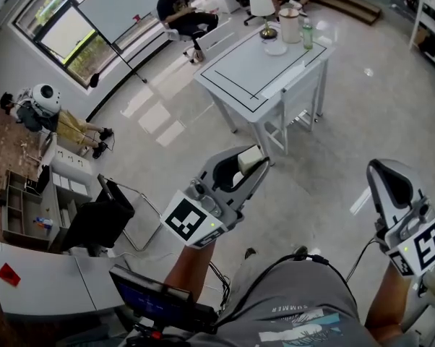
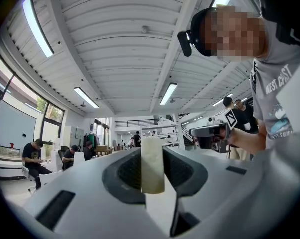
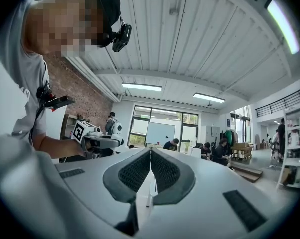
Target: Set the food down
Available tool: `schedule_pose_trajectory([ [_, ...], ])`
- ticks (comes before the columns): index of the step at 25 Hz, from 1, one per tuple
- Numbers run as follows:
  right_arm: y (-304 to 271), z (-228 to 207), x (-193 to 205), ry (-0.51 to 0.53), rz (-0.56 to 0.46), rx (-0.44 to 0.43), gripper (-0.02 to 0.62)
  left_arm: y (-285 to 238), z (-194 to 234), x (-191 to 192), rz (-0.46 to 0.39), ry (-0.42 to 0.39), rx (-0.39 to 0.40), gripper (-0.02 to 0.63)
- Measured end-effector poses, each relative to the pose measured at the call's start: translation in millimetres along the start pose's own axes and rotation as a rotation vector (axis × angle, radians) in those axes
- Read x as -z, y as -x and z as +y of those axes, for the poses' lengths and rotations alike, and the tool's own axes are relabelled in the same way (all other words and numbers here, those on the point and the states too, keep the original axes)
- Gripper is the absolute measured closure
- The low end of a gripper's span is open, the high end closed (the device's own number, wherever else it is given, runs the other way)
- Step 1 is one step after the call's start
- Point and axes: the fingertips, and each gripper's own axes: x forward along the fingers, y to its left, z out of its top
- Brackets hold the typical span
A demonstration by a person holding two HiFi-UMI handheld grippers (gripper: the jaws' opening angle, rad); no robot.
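Several containers [image 1: 288,26], perhaps jars, crowd the table [image 1: 250,71] beyond held food [image 1: 248,157].

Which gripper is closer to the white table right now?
Left. The left gripper, shut on the food block, sits just below the white table in the head view. The right gripper, shut and empty, is farther off to the right.

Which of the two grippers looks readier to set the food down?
Left. The left gripper already clamps the pale food piece between its jaws, while the right gripper is shut and empty.
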Motion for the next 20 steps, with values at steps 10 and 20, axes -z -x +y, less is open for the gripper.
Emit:
schedule_pose_trajectory([
  [10, -26.4, -27.8, 35.6, -0.052, -0.022, 0.023, 0.588, -14.9, 19.8, 28.9, 0.058, -0.009, 0.008, 0.501],
  [20, -63.8, -32.4, 5.3, -0.042, 0.003, 0.085, 0.588, -24.9, 66.8, 5.4, 0.019, -0.002, 0.072, 0.502],
])
